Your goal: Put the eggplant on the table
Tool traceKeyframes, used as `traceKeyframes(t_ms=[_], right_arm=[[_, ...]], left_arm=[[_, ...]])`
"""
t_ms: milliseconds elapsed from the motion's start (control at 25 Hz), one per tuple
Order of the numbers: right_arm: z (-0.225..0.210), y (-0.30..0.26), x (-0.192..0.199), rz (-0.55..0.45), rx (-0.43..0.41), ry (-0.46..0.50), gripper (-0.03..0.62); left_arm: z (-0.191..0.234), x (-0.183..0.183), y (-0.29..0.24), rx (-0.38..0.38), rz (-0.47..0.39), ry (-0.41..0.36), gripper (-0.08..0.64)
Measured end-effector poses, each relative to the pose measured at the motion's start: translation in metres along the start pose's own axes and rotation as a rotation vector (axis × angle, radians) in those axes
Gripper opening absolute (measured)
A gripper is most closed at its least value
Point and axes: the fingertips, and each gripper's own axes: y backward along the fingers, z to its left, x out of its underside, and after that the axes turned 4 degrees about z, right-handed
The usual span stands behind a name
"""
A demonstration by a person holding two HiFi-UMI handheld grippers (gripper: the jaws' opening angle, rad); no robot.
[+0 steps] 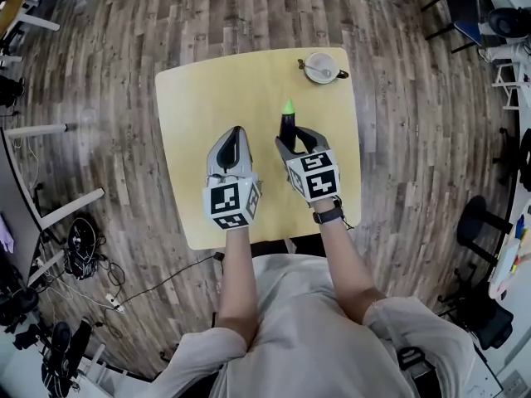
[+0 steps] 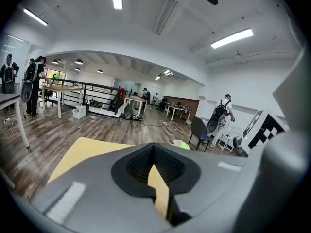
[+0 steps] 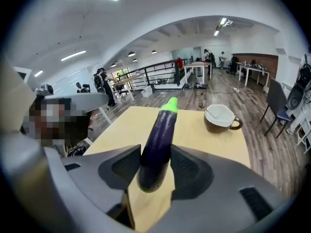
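Note:
A dark purple eggplant [image 1: 287, 121] with a bright green cap stands tilted above the middle of the yellow table [image 1: 199, 106]. My right gripper [image 1: 293, 139] is shut on its lower end. In the right gripper view the eggplant [image 3: 158, 140] sticks up and away from between the two jaws, over the tabletop [image 3: 131, 125], with my right gripper [image 3: 155, 155] pressing its sides. My left gripper [image 1: 235, 135] hovers just left of it over the table, shut and empty. In the left gripper view the pads of my left gripper [image 2: 154, 152] meet, with tabletop [image 2: 82, 152] beyond them.
A white cup [image 1: 319, 67] with a brown base and a spoon stands near the table's far right corner, also seen in the right gripper view [image 3: 219, 118]. Wooden floor surrounds the table. Cables and gear [image 1: 83, 251] lie on the floor at left; chairs [image 1: 485, 222] stand at right.

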Motion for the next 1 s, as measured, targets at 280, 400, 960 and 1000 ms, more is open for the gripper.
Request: traceKeyframes(t_ms=[280, 400, 960, 1000], right_arm=[[0.001, -0.042, 0.027, 0.098, -0.015, -0.022, 0.196], [0.001, -0.057, 0.037, 0.127, -0.024, -0.041, 0.195], [0.006, -0.093, 0.047, 0.182, -0.047, -0.064, 0.186], [0.006, -0.094, 0.048, 0.184, -0.046, -0.063, 0.186]], left_arm=[[0.016, 0.028, -0.019, 0.003, 0.047, 0.037, 0.008], [0.022, 0.038, -0.025, 0.002, 0.062, 0.051, 0.008], [0.023, 0.061, -0.03, 0.019, 0.097, 0.087, 0.008], [0.023, 0.059, -0.029, 0.018, 0.096, 0.084, 0.008]])
